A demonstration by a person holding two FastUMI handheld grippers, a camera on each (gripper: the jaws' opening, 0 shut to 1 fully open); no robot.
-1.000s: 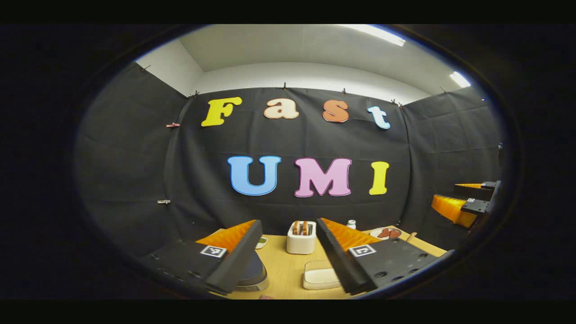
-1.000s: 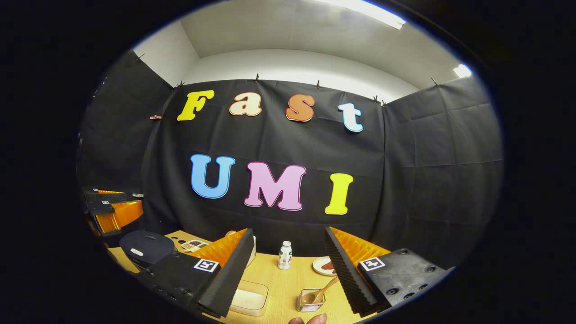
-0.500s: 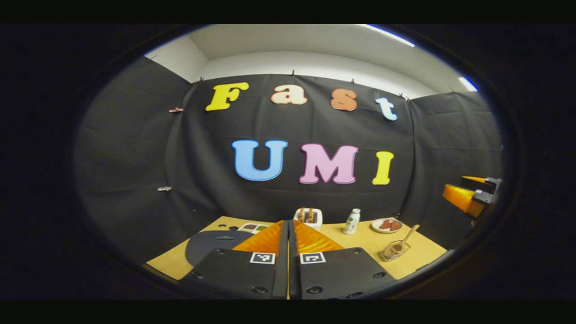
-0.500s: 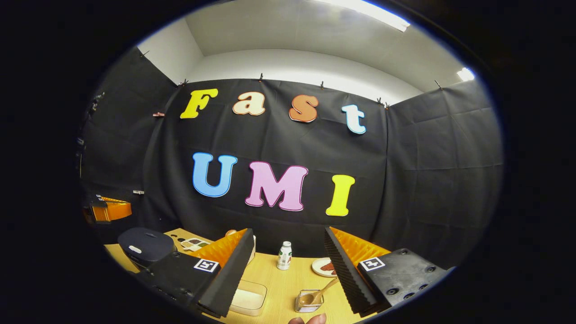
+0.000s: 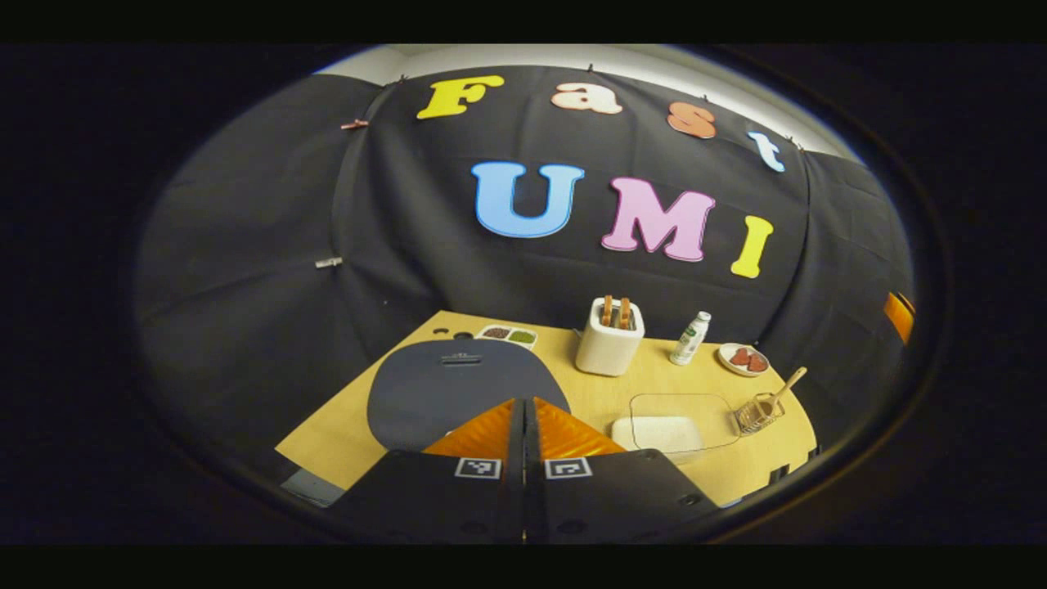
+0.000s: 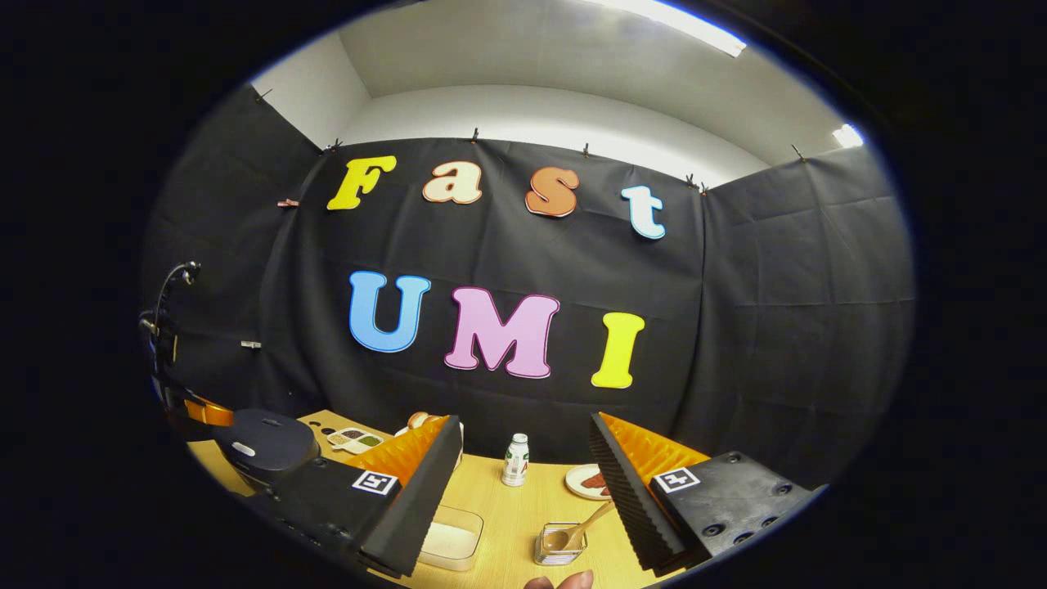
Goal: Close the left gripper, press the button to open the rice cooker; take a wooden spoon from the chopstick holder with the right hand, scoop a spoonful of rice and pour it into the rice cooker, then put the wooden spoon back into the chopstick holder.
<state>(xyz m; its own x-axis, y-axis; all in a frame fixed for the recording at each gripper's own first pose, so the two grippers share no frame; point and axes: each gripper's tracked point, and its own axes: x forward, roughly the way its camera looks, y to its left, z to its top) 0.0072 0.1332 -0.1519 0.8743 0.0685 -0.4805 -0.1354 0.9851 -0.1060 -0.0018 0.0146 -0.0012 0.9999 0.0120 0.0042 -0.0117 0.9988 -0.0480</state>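
Note:
The rice cooker is a dark round pot with its lid down, at the table's left. My left gripper is shut with nothing between its fingers and hovers above the cooker's near edge. A wooden spoon leans in a wire chopstick holder at the right. A clear box of rice lies between cooker and holder. In the right gripper view, my right gripper is open and empty, held back from the table above the rice box and the holder with the spoon. The cooker is at the left there.
A white toaster, a small bottle, a plate of red food and a divided dish stand along the back of the wooden table. A fingertip shows at the bottom edge.
My left gripper has shut, then risen and tipped downward so that the whole tabletop and cooker lid come into its view. The right gripper has barely moved.

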